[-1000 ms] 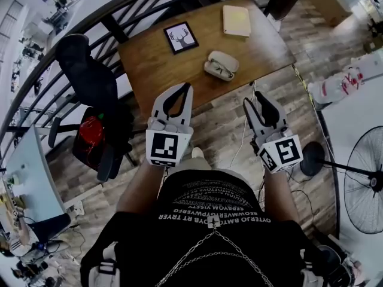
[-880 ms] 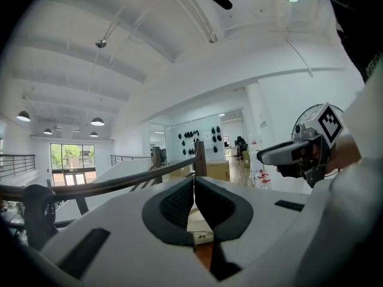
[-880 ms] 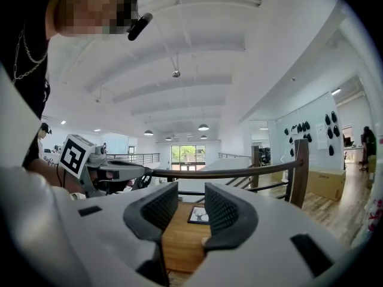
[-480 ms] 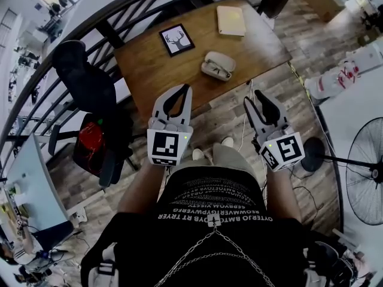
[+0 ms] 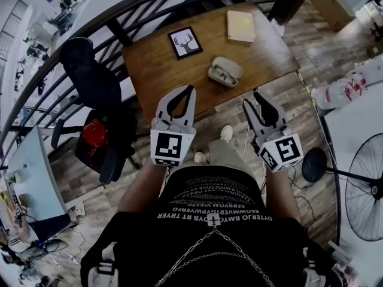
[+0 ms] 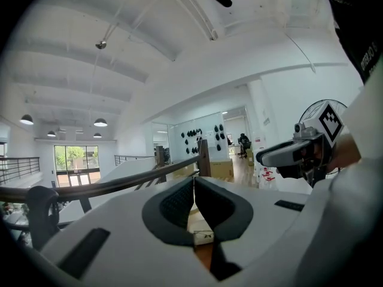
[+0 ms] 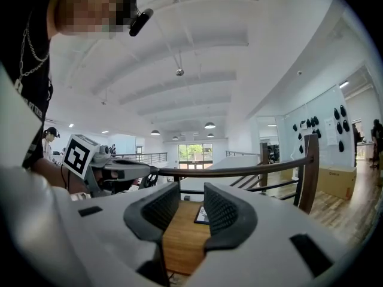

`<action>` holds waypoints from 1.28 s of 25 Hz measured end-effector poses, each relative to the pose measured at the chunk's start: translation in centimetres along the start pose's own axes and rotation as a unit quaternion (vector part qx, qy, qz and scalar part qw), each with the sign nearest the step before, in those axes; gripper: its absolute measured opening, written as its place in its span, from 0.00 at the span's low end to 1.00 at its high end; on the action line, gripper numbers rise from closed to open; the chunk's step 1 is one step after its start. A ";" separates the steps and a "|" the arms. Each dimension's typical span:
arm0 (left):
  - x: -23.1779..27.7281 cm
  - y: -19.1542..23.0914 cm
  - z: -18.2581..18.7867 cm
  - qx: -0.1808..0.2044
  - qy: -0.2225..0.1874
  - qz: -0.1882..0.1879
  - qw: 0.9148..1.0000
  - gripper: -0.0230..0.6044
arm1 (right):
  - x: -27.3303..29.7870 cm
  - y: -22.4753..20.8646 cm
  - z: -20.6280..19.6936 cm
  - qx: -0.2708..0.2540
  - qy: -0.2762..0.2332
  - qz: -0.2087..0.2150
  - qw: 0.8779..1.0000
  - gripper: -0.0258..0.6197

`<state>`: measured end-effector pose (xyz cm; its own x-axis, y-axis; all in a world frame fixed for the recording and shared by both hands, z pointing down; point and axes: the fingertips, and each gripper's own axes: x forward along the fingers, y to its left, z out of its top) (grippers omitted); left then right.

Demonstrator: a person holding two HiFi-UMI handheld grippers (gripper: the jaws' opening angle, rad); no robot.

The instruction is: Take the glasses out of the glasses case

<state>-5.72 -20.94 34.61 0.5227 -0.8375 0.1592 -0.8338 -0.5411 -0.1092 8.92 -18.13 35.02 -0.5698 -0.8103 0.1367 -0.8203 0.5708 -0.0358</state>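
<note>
An open pale glasses case (image 5: 225,72) lies on the wooden table (image 5: 155,70), with the glasses resting inside it. Both grippers hang over the floor, short of the table's near edge and apart from the case. My left gripper (image 5: 190,89) is shut with nothing in it; its dark pads meet in the left gripper view (image 6: 194,181). My right gripper (image 5: 256,98) stands open and empty, with a clear gap between its pads in the right gripper view (image 7: 190,188). The case does not show in either gripper view.
A framed deer picture (image 5: 185,42) and a beige notebook (image 5: 240,26) also lie on the table. A dark railing (image 5: 114,17) curves behind it. A black office chair (image 5: 96,82) stands at the left, a floor fan (image 5: 365,178) at the right.
The person has stepped a little toward the table, one foot now forward. Both grippers ride slightly closer to the table edge. The jaws stand as before.
</note>
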 end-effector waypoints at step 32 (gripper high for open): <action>9.7 5.5 -3.5 -0.052 0.038 0.051 0.997 0.08 | 12.1 -7.0 -3.5 0.029 0.077 0.080 0.993 0.23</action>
<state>-5.87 -31.85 38.98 0.4224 -0.8775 0.2272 -0.8980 -0.4392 -0.0265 7.93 -31.44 40.40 -0.6828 -0.6772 0.2741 -0.7237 0.6785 -0.1262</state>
